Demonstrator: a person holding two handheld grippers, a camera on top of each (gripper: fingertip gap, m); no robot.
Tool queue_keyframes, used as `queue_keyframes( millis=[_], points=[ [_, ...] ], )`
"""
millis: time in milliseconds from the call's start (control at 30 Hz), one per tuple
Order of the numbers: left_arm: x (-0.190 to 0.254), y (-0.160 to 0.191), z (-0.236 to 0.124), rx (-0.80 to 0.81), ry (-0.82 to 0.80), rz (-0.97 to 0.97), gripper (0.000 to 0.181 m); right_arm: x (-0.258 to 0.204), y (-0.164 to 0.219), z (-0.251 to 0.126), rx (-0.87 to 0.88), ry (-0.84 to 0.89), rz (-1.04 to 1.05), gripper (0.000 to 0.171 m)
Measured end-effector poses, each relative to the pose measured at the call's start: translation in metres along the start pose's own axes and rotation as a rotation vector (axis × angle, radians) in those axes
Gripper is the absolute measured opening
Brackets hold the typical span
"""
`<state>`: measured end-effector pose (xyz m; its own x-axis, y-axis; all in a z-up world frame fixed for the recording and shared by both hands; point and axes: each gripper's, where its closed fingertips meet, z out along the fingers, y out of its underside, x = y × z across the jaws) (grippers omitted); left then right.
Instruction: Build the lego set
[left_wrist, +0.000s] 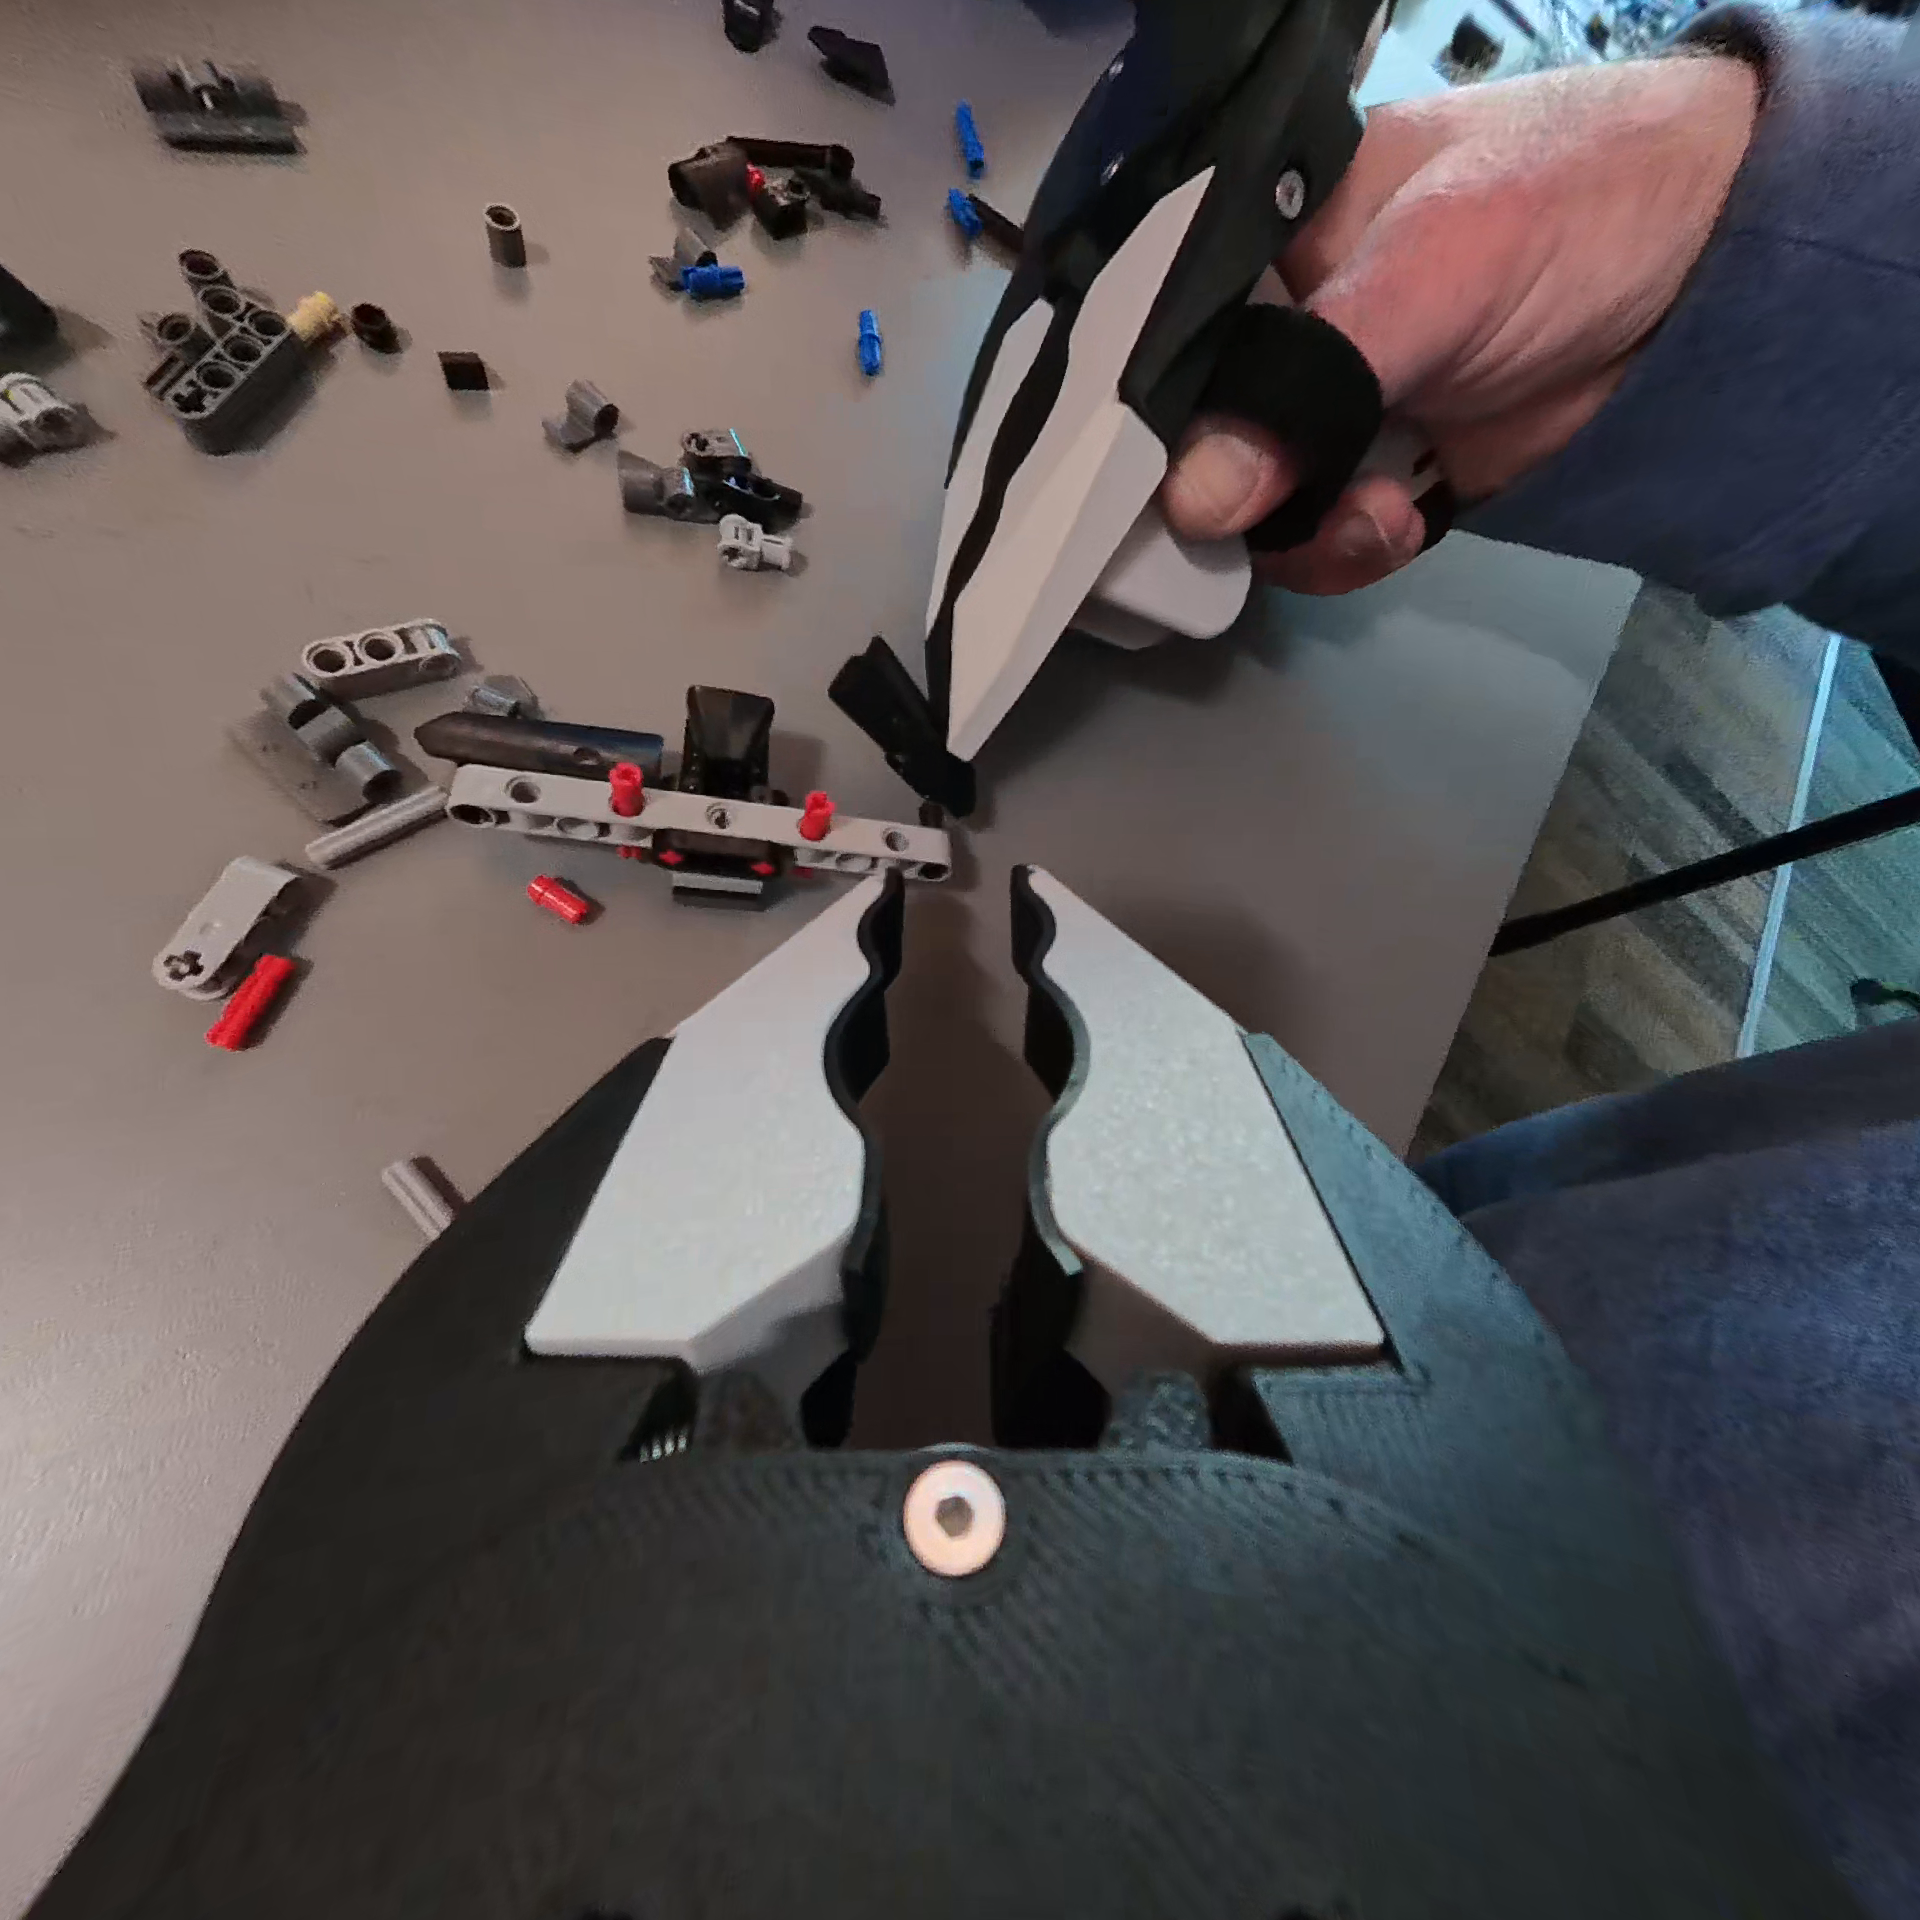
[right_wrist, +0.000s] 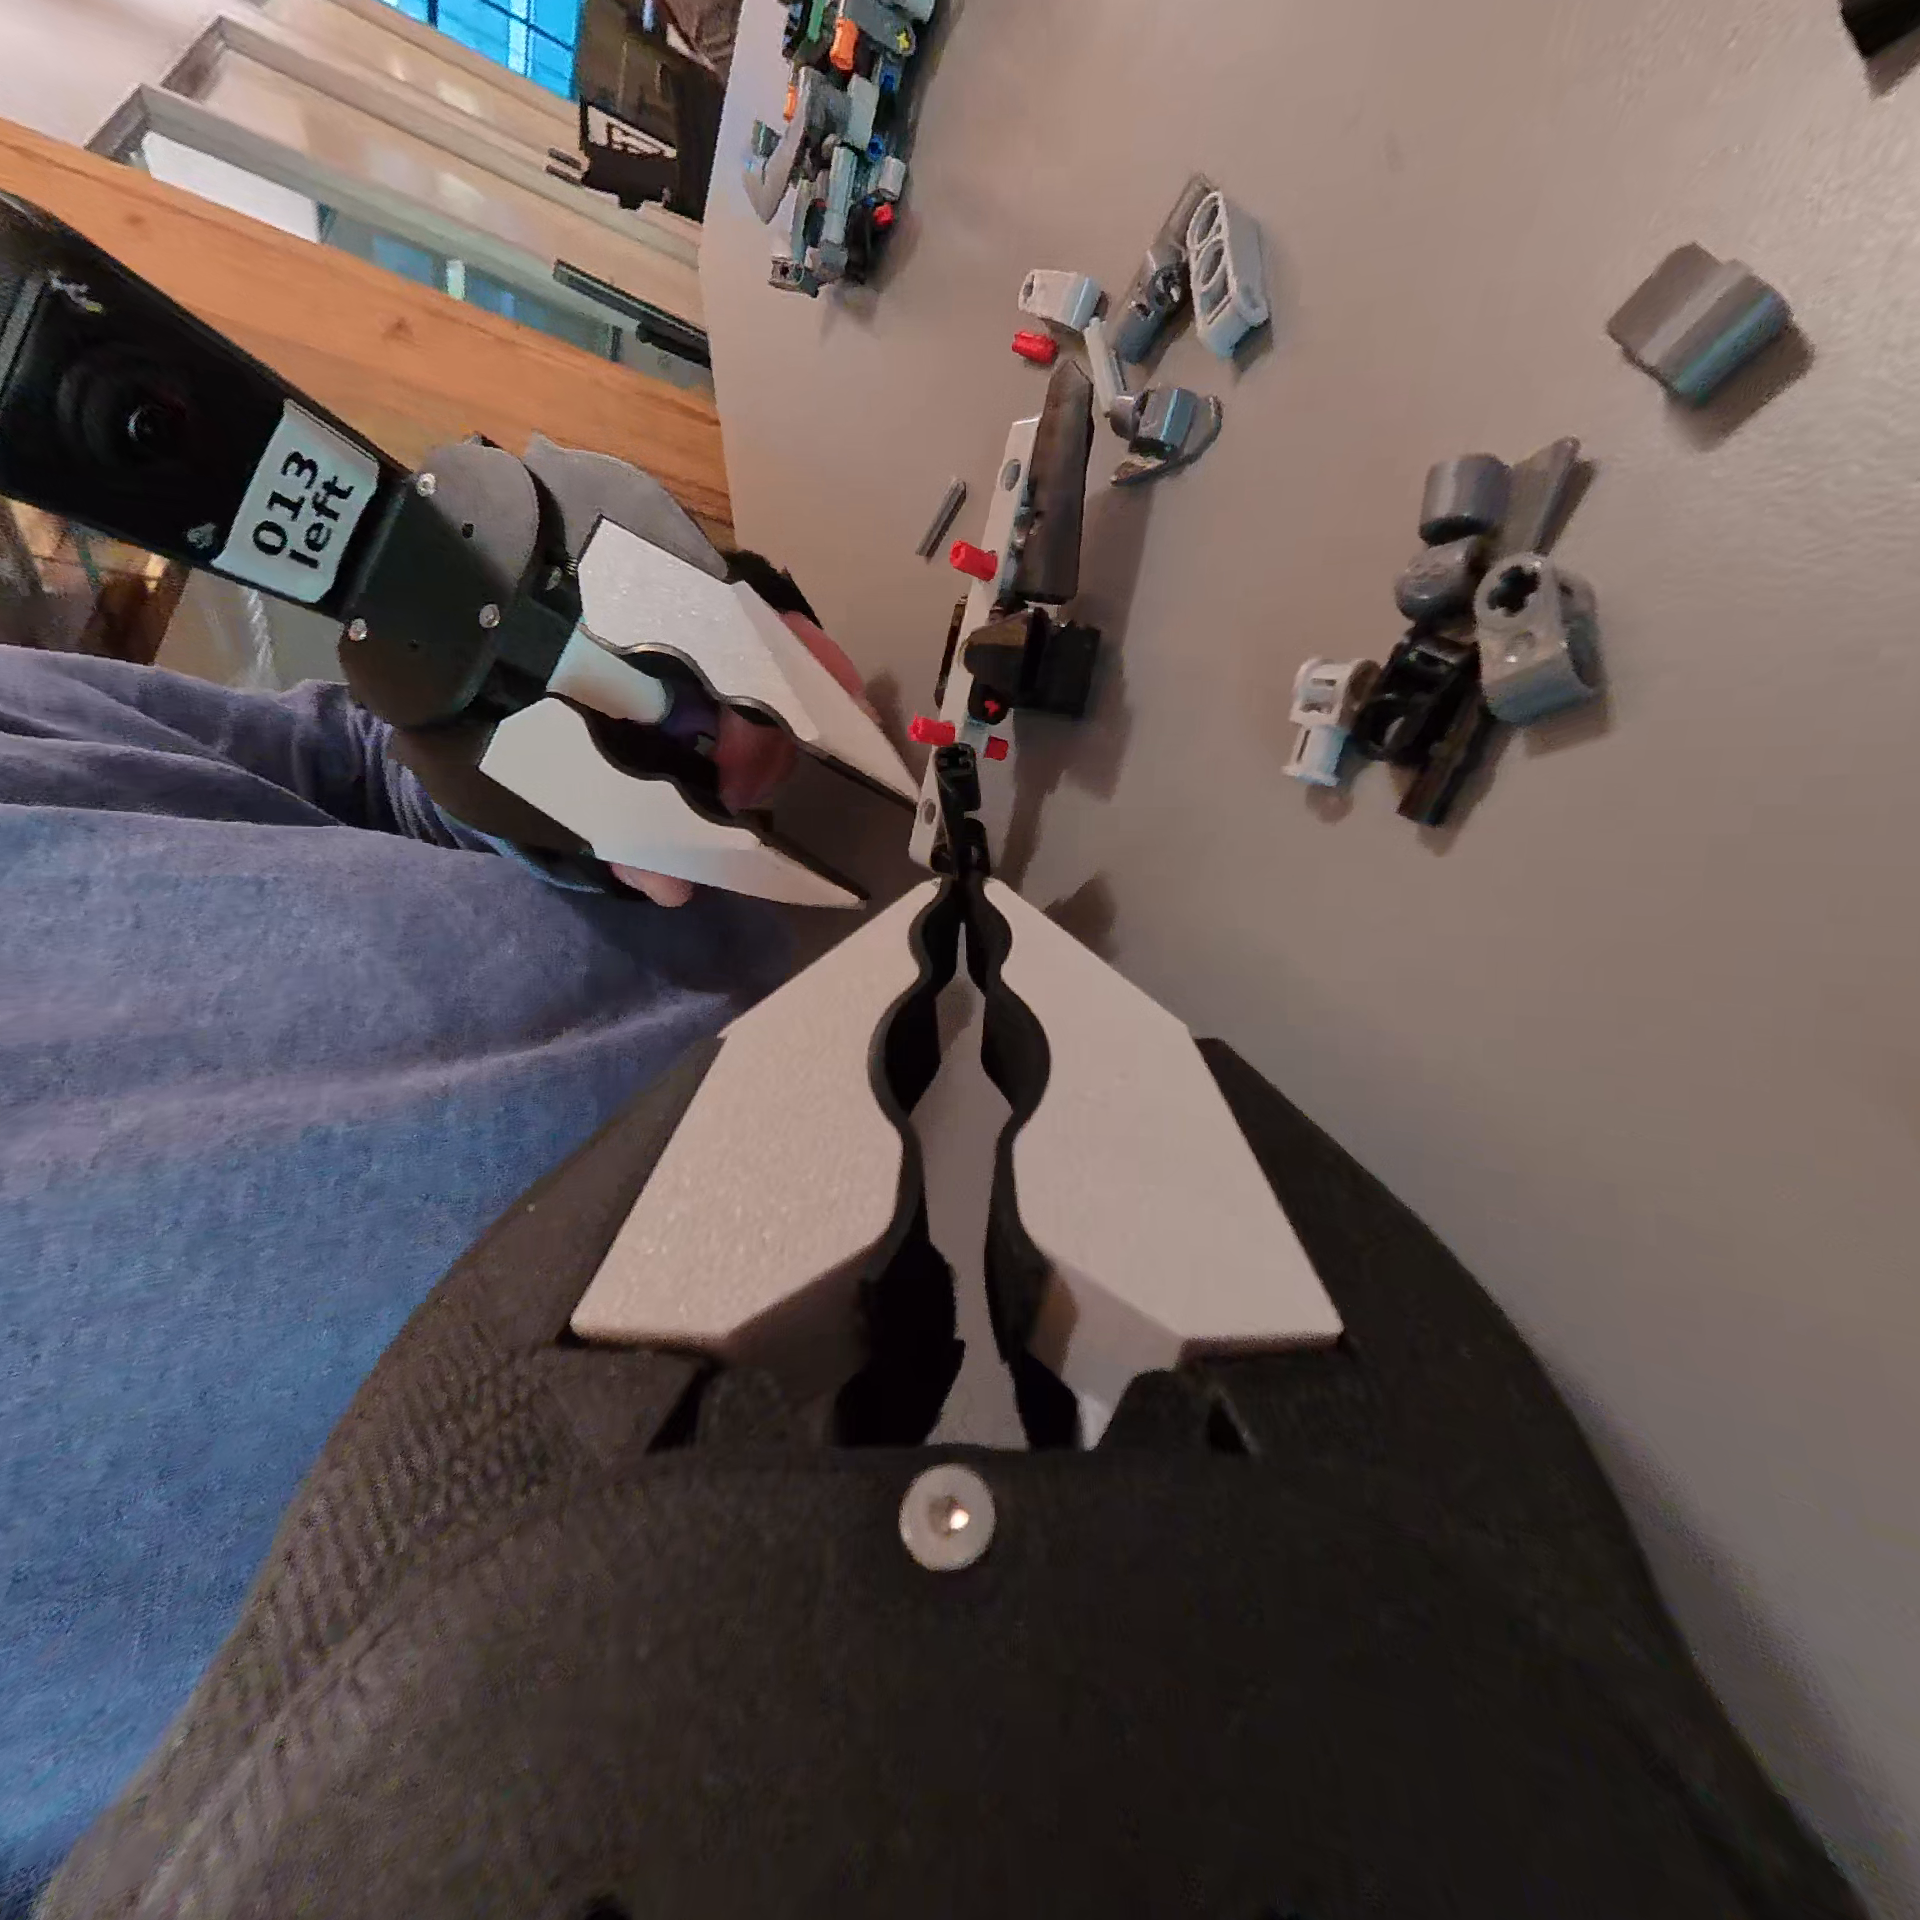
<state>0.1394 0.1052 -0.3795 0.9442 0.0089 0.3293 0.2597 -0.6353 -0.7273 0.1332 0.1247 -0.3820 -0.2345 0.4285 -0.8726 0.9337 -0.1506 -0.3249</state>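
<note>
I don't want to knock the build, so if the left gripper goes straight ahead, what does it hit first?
Probably the near end of the grey beam, just off the left gripper. The black piece in the right gripper is close behind. Depth is unclear.

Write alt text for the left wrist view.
The open left gripper hovers beside a light grey holed beam with red pins, while the right gripper holds a small black piece at the beam's end. Loose bricks litter the grey table.
</note>
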Motion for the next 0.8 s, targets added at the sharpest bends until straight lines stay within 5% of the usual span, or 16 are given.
queue_keyframes(
  millis=[600, 800],
  points=[
    [-0.017, 0.001, -0.016, 0.042, -0.031, -0.109, 0.016, -0.019, -0.006, 0.003, 0.052, -0.086, -0.006, 0.000],
    [-0.031, -0.029, -0.026, 0.092, -0.096, 0.101, 0.041, -0.023, -0.005, -0.005, 0.114, -0.103, -0.011, 0.000]
  ],
)
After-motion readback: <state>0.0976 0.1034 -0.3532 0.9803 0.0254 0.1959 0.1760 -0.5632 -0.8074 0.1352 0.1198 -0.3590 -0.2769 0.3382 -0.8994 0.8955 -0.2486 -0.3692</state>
